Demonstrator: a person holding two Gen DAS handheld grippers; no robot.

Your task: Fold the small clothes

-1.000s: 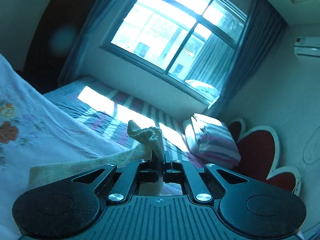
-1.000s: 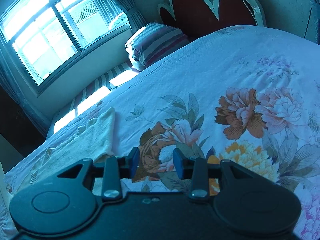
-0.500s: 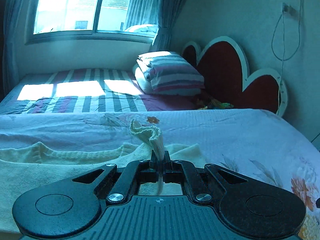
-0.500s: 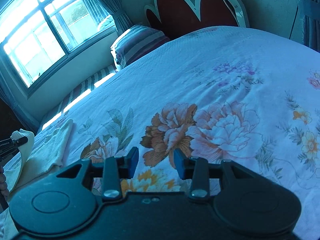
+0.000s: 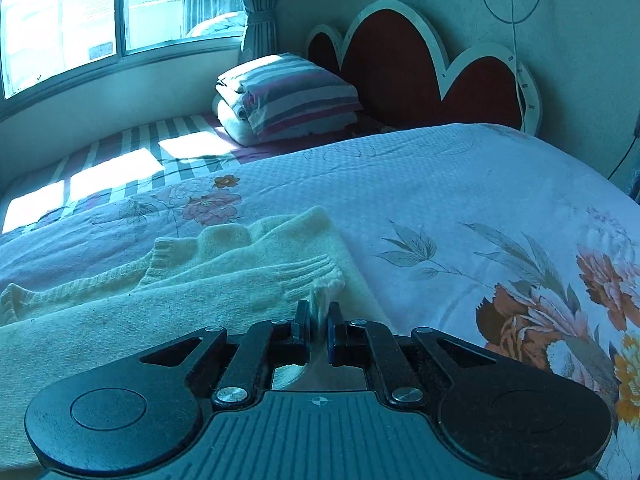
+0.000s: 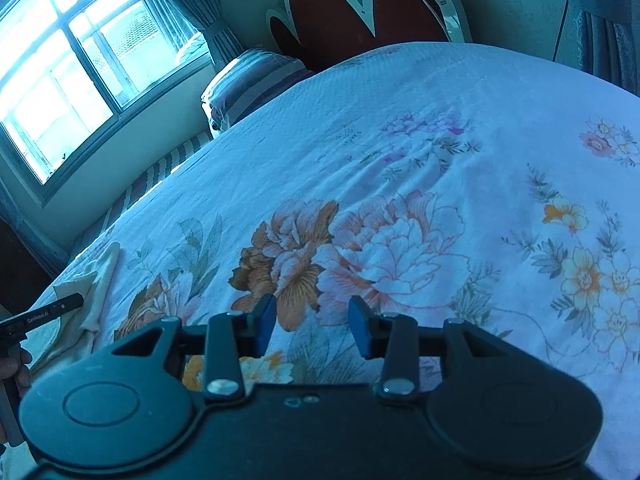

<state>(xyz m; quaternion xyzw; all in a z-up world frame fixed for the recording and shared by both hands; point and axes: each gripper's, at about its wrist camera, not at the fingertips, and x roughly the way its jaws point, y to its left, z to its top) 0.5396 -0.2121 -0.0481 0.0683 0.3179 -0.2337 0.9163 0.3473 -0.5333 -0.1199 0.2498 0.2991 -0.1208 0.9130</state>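
Note:
A cream knit sweater point(image 5: 200, 280) lies on the floral bedspread point(image 5: 460, 208), its sleeve folded across the body. My left gripper point(image 5: 318, 316) sits low over the sweater with the ribbed sleeve cuff point(image 5: 324, 286) between its jaws, which stand slightly parted. In the right wrist view the sweater point(image 6: 96, 280) shows at the far left with the left gripper's finger point(image 6: 60, 306) on it. My right gripper point(image 6: 312, 320) is open and empty, above the flower print, well right of the sweater.
A folded striped quilt point(image 5: 288, 96) lies by the red heart-shaped headboard point(image 5: 420, 64). A striped sheet point(image 5: 120, 160) runs under the window point(image 5: 100, 12). A cable point(image 5: 516, 20) hangs on the wall. The bedspread point(image 6: 440, 160) stretches to the right.
My left gripper has swung right and lowered the sleeve cuff onto the sweater body; its jaws have parted a little. My right gripper has drifted right, away from the sweater.

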